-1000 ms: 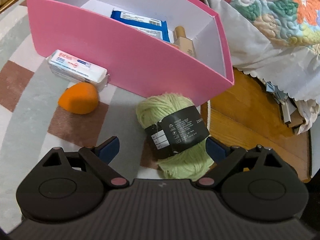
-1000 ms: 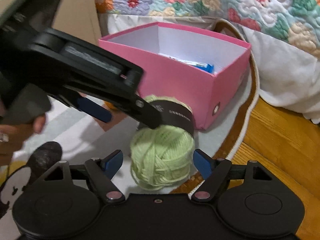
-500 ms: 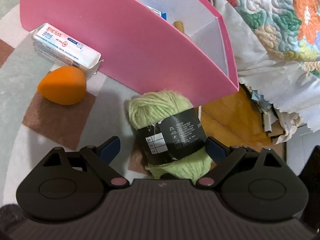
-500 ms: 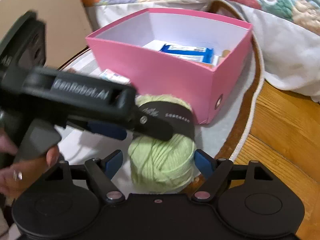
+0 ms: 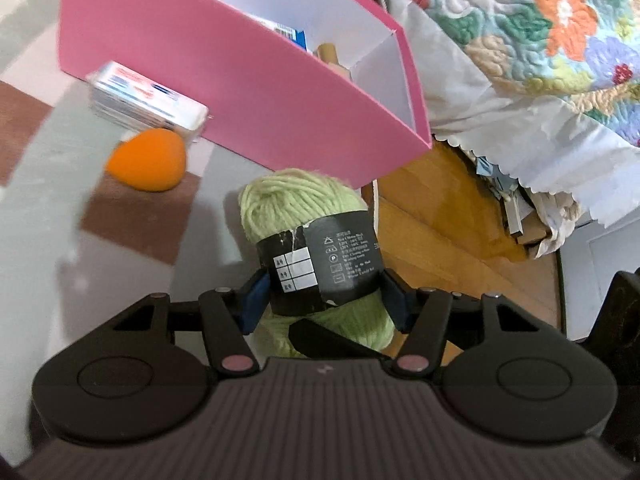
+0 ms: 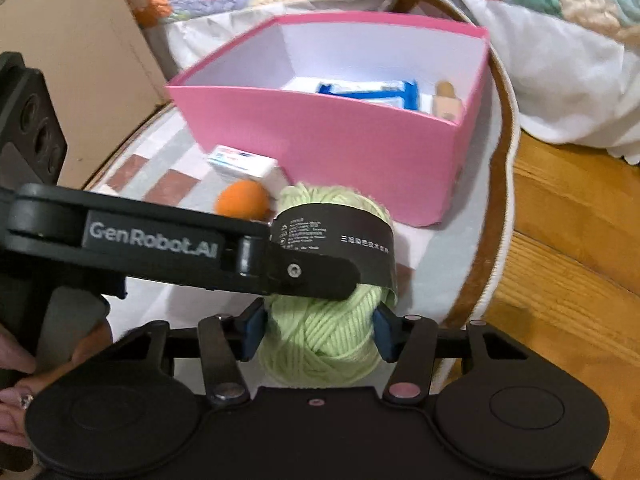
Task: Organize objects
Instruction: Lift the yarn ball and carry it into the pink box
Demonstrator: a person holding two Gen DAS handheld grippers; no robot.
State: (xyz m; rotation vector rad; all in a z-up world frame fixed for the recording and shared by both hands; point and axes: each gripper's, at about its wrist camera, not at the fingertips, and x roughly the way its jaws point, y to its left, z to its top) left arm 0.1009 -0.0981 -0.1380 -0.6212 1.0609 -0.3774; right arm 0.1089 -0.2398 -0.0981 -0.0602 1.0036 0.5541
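- Surface: a checked grey-and-brown rug (image 5: 60, 184) on a wooden floor (image 6: 576, 240), beside a bed with a floral quilt (image 5: 552, 32).
- Count, left to right: one wipes pack (image 5: 148, 100), one orange sponge (image 5: 148, 165), one green yarn ball (image 5: 304, 216), one pink box (image 5: 248, 92) holding a blue packet (image 6: 372, 90) and a bottle (image 6: 445, 102).
- Left gripper (image 5: 324, 300): jaws pinch the yarn's black band.
- Right gripper (image 6: 318, 330): jaws pinch the yarn's lower end.
- Change: half a second ago both jaw pairs stood spread around the yarn; the yarn now sits against the box's front corner.
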